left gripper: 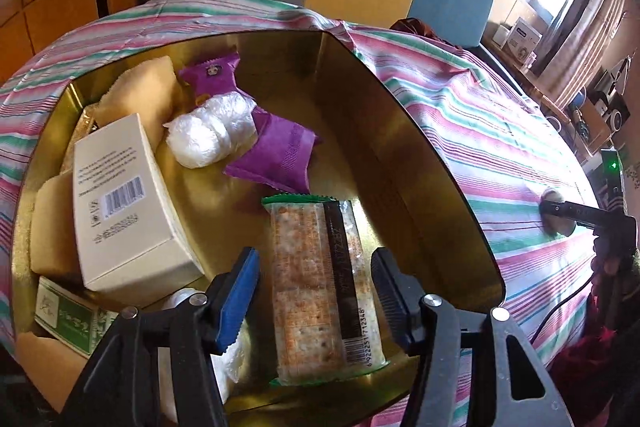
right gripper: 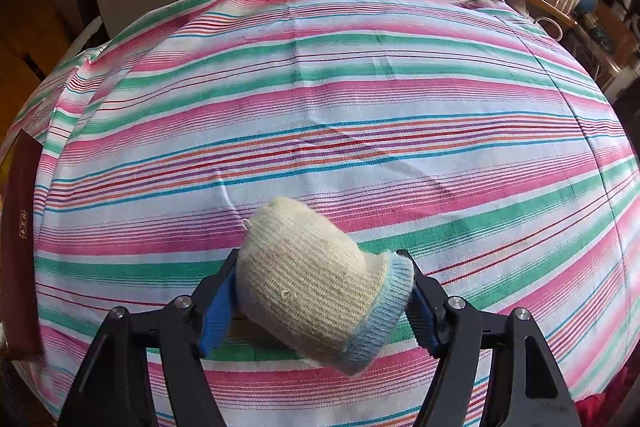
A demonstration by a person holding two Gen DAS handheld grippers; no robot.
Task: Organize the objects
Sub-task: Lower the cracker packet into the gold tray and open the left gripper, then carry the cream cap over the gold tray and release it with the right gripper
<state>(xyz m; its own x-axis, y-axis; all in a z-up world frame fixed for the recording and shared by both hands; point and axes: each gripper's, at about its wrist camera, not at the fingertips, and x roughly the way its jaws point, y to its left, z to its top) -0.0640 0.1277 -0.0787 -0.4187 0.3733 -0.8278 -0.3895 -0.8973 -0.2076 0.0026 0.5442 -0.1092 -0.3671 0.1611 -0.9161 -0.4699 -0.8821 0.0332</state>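
With the cracker packet lying released between the spread left gripper inside the gold tin, the knitted sock clamped in the right gripper could be snagged on the tin's rim if swung across carelessly.

Cracker packet in tin, box left, tin on cloth

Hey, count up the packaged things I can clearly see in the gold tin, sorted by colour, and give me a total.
In the gold tin, clearly visible packages only:
Purple snack packets: 2
Cream barcode box: 1
Green-edged cracker pack: 1
Green-and-white box: 1
White plastic-wrapped bundle: 1
Total: 6
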